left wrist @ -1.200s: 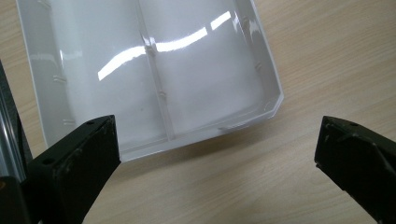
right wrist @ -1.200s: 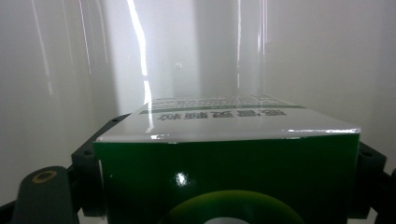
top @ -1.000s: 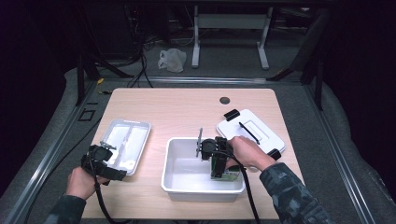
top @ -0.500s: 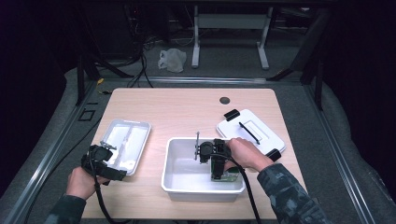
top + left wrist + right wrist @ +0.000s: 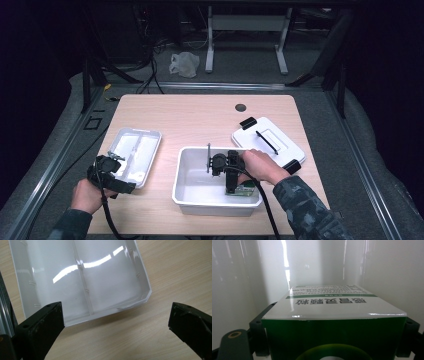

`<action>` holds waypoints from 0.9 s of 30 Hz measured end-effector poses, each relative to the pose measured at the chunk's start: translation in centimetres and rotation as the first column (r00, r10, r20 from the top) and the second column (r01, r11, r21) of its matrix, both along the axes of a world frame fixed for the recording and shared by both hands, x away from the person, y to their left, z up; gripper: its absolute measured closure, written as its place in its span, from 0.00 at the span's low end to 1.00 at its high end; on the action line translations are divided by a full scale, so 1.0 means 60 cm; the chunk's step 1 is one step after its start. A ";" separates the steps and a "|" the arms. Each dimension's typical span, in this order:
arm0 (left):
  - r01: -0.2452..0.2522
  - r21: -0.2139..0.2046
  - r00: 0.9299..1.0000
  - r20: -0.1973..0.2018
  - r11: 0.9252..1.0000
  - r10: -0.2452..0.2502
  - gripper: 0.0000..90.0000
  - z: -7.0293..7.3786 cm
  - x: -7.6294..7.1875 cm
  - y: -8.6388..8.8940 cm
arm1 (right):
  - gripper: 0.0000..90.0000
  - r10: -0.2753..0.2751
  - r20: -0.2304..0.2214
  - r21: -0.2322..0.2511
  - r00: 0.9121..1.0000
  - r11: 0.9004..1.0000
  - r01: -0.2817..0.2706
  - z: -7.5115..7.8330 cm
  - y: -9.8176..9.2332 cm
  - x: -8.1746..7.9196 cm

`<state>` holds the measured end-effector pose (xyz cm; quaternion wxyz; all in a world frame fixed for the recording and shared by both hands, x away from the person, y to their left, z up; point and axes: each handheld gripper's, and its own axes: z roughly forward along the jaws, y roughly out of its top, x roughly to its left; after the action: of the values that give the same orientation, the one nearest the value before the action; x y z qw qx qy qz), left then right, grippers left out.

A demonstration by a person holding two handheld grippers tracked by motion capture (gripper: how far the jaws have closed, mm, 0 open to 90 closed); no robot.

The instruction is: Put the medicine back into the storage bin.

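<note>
Right claw (image 5: 235, 186) grips the green-and-white box (image 5: 334, 315) widthwise inside the white bin (image 5: 200, 202); the box's long axis runs toward 12 o'clock.

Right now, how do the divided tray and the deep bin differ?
The divided tray is shallow, split by a rib and empty; the deep bin is one tall-walled compartment holding a green-and-white box. The tray lies by the left gripper; the right gripper reaches into the bin. Both are white plastic.
</note>
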<state>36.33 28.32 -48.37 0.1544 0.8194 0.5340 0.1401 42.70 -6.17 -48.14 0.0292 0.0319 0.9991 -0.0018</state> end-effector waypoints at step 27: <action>-0.003 0.001 1.000 -0.001 1.000 0.003 0.00 0.000 0.000 -0.002 | 0.12 -0.059 -0.013 -0.038 0.998 0.998 0.059 -0.011 0.008 0.002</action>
<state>36.32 28.23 -48.37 0.1535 0.8187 0.5353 0.1402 42.83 -5.72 -48.83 0.0226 0.0608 0.9977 -0.0219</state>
